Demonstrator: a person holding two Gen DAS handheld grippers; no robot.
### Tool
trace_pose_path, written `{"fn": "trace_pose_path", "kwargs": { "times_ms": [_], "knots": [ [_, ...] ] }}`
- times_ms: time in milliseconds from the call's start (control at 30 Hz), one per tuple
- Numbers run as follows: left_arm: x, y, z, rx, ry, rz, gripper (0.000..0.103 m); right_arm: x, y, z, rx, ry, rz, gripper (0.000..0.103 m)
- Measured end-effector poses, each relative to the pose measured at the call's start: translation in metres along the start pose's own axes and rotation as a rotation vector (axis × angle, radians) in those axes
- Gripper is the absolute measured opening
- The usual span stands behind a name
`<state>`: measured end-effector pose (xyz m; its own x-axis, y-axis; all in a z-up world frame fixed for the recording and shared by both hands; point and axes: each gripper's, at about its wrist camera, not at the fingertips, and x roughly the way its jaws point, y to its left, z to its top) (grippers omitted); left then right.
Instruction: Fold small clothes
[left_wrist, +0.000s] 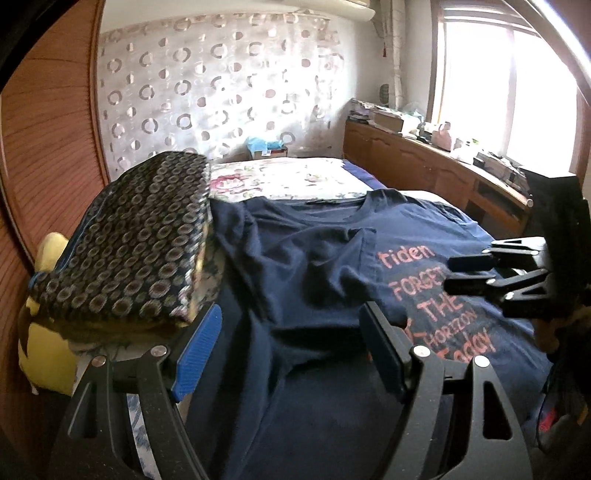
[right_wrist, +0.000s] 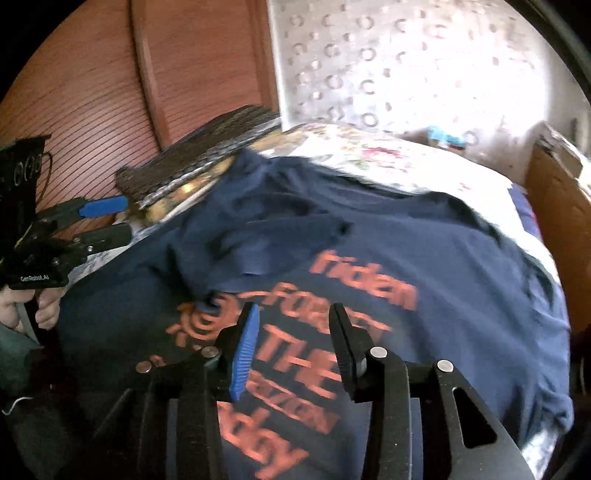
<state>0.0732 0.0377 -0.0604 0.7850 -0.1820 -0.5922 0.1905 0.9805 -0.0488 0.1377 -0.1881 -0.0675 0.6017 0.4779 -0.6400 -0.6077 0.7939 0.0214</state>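
1. Left claw sits nearest in its own view, its fingers spread wide apart with nothing between them; one finger carries a blue ribbed pad, the other a black one.
2. Beneath and just ahead of it lies the navy T-shirt, spread front-up on the bed, with one sleeve folded inward across the chest so that it covers the left end of the orange lettering.
3. Right claw hangs over the printed chest of the same shirt, with fingers parted and nothing held. This view is smeared by motion, so whether its tips touch the cloth is hard to say.
4. In the left wrist view the right claw shows at the right edge, over the lettering; from that side angle its fingers look close together, though its own camera shows a plain gap.
5. In the right wrist view a person's hand grips the handle of the left claw at the far left edge.
6. Beside the shirt's left shoulder, a dark cushion patterned with rings rests on a stack that includes something yellow.
7. Past the collar, the floral bedcover runs to the far end of the bed.
8. Beyond that stands a curtain printed with circles, a wooden slatted door to its left, and a cluttered wooden cabinet under a bright window to the right.
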Motion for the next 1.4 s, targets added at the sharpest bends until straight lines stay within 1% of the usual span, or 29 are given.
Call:
{"fn": "trace_pose_path", "kwargs": {
  "times_ms": [100, 167, 400, 467, 633, 767, 867, 1067, 1200, 1233, 1300, 1400],
  "knots": [
    [0.006, -0.010, 0.006, 0.014, 0.000, -0.013, 0.078, -0.016, -0.023, -0.007, 0.041, -0.020, -0.068, 0.041],
    [0.010, -0.017, 0.009, 0.026, 0.003, -0.020, 0.078, -0.026, -0.036, -0.014, 0.065, -0.029, -0.095, 0.041],
    [0.024, -0.038, 0.016, 0.063, 0.016, -0.051, 0.078, -0.062, -0.083, -0.042, 0.149, -0.037, -0.236, 0.041],
    [0.026, -0.043, 0.018, 0.065, 0.021, -0.059, 0.078, -0.069, -0.092, -0.048, 0.165, -0.032, -0.267, 0.041],
    [0.035, -0.061, 0.018, 0.090, 0.041, -0.085, 0.078, -0.089, -0.133, -0.072, 0.216, 0.002, -0.353, 0.041],
    [0.042, -0.074, 0.017, 0.105, 0.059, -0.107, 0.078, -0.095, -0.153, -0.087, 0.269, 0.028, -0.363, 0.041],
    [0.046, -0.083, 0.014, 0.124, 0.072, -0.118, 0.078, -0.093, -0.166, -0.089, 0.313, 0.046, -0.367, 0.041],
    [0.049, -0.092, 0.010, 0.134, 0.092, -0.134, 0.078, -0.090, -0.177, -0.095, 0.357, 0.073, -0.351, 0.041],
    [0.049, -0.091, 0.007, 0.128, 0.100, -0.136, 0.078, -0.099, -0.186, -0.091, 0.402, 0.058, -0.334, 0.041],
    [0.049, -0.091, 0.006, 0.126, 0.103, -0.137, 0.078, -0.100, -0.188, -0.092, 0.415, 0.057, -0.332, 0.044],
    [0.050, -0.091, 0.004, 0.123, 0.107, -0.137, 0.078, -0.100, -0.197, -0.093, 0.462, 0.055, -0.302, 0.045],
    [0.053, -0.089, 0.002, 0.117, 0.120, -0.138, 0.078, -0.100, -0.205, -0.094, 0.487, 0.051, -0.281, 0.045]
  ]
}}
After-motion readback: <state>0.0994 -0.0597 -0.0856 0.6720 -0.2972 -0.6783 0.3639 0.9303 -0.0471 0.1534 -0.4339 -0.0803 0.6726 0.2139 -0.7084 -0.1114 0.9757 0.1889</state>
